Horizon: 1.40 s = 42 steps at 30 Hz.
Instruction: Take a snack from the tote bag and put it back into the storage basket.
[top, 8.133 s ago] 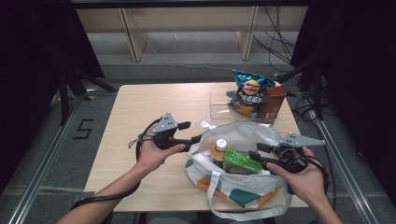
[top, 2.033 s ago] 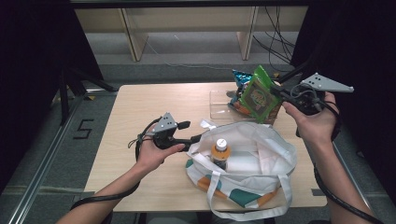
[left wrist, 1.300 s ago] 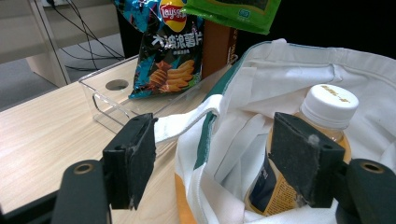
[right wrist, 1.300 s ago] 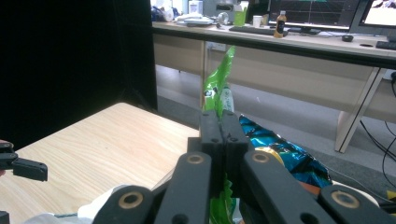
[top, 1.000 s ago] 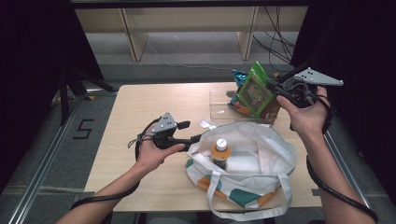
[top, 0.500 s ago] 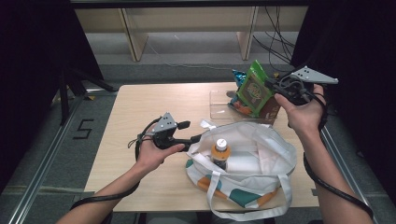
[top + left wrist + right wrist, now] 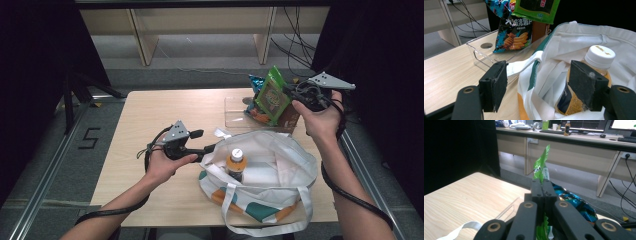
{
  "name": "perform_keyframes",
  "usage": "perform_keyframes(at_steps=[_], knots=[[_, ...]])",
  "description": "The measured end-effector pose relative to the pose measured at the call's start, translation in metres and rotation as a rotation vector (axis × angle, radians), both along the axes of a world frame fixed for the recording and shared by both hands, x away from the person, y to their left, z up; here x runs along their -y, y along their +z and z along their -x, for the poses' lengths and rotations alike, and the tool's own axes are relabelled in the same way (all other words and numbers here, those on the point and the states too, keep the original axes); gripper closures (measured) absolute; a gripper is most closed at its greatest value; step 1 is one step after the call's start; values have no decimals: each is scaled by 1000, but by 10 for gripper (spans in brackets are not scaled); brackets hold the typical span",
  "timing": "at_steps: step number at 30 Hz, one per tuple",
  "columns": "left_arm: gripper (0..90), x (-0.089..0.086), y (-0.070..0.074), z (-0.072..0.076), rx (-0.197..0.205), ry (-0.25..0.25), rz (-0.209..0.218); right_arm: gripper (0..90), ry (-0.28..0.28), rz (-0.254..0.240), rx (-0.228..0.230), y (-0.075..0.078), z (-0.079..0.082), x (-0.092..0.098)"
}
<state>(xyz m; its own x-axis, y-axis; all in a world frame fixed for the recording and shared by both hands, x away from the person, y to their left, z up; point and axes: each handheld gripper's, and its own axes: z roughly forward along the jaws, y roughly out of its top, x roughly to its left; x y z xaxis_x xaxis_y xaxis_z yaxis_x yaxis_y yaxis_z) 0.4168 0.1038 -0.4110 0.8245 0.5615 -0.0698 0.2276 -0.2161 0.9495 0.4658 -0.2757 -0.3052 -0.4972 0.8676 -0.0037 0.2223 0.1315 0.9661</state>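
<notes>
Nearest the camera, at the lower centre of the high view, a white tote bag (image 7: 260, 175) with orange and teal patches lay open on the pale wooden table (image 7: 150, 120). A bottle (image 7: 235, 162) with a white cap stood upright inside it. Eight seconds earlier a green packet had lain in the bag beside that bottle; it was gone from the bag now.

To the left of the bag, the left gripper (image 7: 207, 149) rested low on the table in the person's left hand (image 7: 165, 162), in the same place as in every earlier picture. In the left gripper view its jaws stood wide apart and held nothing, with one white bag strap (image 7: 524, 66) running between them and the bottle cap just behind the right jaw.

Farther back, at the upper right of the high view, the right gripper (image 7: 290, 92) was clenched on the edge of the green snack packet (image 7: 272, 95), which it held upright above a clear plastic bin (image 7: 240, 112). A blue chip bag (image 7: 512, 33) already stood in that bin. Over the last two seconds the packet had sunk slightly toward the bin.

The work looked like unpacking the tote into the bin, one item at a time. The packet seemed about to be set down, though it had not yet been let go.
</notes>
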Motion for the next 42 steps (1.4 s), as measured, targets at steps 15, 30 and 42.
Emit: perform_keyframes(at_steps=[15,30,42], knots=[[305,1,-1,0,-4,-7,-4,900,2,7,-16,-13,-15,-1],[305,0,-1,0,-1,-3,-6,900,-7,6,-43,-25,-26,1],[305,1,-1,0,-5,-3,-5,900,-6,9,-46,-27,-29,1]])
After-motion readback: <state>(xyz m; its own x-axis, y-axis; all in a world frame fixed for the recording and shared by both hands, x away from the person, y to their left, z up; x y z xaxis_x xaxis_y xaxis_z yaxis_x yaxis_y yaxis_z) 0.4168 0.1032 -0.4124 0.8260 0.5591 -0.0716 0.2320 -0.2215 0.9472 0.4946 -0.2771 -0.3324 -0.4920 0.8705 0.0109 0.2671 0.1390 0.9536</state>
